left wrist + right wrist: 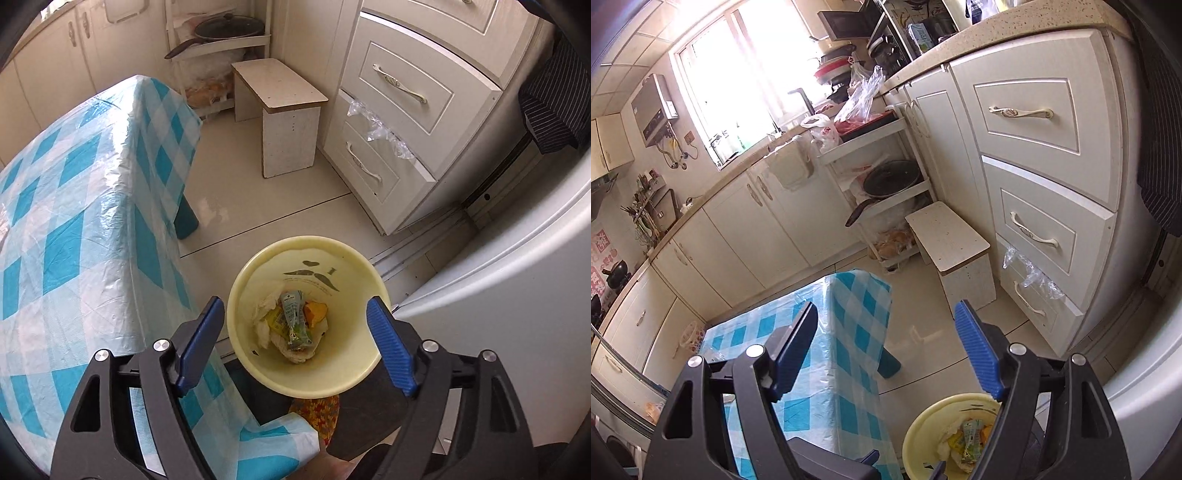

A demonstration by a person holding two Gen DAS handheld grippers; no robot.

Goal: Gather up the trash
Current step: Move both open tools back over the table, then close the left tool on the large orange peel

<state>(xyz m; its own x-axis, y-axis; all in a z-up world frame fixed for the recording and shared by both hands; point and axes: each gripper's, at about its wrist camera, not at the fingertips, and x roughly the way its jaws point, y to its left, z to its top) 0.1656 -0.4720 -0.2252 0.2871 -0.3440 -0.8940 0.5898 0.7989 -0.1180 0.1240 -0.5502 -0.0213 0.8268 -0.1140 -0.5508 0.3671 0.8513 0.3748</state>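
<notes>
Both grippers: my left gripper (pixel 295 325) and right gripper (pixel 886 343) gape, released, grasping nothing.
Risk: my left fingers (pixel 388 339) straddle the bin (pixel 354 373) rim; descending could tip it.

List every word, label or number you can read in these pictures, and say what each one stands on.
"I": inside wall of the yellow bin, beside a heart and a moustache drawing.
Fine line under the moustache: too small to read.
Wrappers in the bin: print blurred.
Pink wall stickers: characters unreadable.
Carton on the counter: print unreadable.
</notes>
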